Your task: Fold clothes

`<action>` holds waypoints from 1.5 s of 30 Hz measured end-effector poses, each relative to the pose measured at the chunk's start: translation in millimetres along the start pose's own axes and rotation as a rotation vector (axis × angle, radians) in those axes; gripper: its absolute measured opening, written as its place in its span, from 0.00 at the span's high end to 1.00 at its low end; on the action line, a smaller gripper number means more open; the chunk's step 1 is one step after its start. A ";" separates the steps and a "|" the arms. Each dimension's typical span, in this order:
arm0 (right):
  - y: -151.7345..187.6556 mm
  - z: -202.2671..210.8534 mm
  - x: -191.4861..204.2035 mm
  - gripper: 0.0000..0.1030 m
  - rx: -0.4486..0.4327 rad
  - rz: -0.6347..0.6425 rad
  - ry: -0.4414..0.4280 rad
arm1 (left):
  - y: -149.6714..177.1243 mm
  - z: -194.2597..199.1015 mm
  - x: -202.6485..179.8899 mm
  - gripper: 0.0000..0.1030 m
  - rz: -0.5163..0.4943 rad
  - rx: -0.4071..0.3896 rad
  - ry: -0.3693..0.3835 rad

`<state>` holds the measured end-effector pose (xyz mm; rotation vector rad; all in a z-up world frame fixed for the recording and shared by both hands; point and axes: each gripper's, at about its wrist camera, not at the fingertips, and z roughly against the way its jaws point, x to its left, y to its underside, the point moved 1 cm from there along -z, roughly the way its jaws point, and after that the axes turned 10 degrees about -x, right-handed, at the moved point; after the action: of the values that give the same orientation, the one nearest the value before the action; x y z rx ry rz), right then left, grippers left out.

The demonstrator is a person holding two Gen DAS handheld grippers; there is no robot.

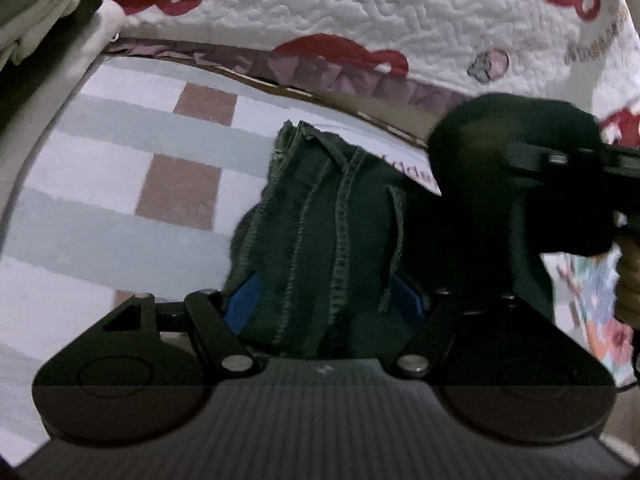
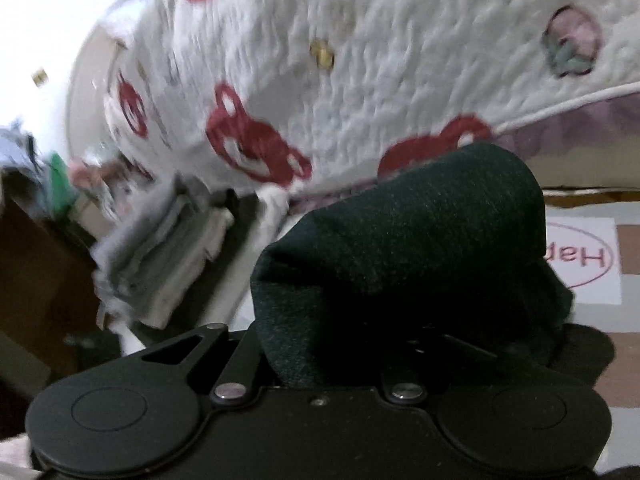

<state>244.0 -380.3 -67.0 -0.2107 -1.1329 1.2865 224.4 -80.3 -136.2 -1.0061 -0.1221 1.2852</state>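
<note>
A dark green garment [image 1: 320, 220] with pale stitched seams is bunched between the blue pads [image 1: 240, 304] of my left gripper [image 1: 322, 300], which is closed on the thick bundle. The cloth runs right and drapes over my right gripper [image 1: 560, 160], which comes in from the right edge of the left wrist view. In the right wrist view the same garment [image 2: 400, 240] lies as a fold over my right gripper [image 2: 400, 288] and hides its fingers; the linkage arms stand close together, so the jaws are shut on the cloth. The garment hangs lifted above the checked sheet [image 1: 120, 140].
A white quilt with red bear prints [image 1: 360, 8] hangs behind the checked sheet [image 2: 600, 320]. A stack of pale folded cloth [image 2: 160, 260] lies at the left, next to brown furniture [image 2: 32, 280]. A hand [image 1: 628, 280] shows at the right edge.
</note>
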 end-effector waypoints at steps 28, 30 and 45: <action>18.4 -66.7 -14.0 0.48 0.223 -0.296 -0.186 | -16.0 16.9 24.4 0.30 0.230 -0.068 0.141; 13.1 -60.6 11.9 0.44 0.248 -0.130 -0.120 | -14.4 18.6 23.5 0.30 0.209 -0.064 0.117; 17.1 61.8 -27.4 0.45 0.113 0.196 -0.079 | -8.7 24.2 26.9 0.30 0.212 -0.058 0.086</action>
<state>190.3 -424.7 -63.5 -0.1919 -1.1231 1.5396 225.6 -44.0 -127.8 -1.1461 0.0140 1.4344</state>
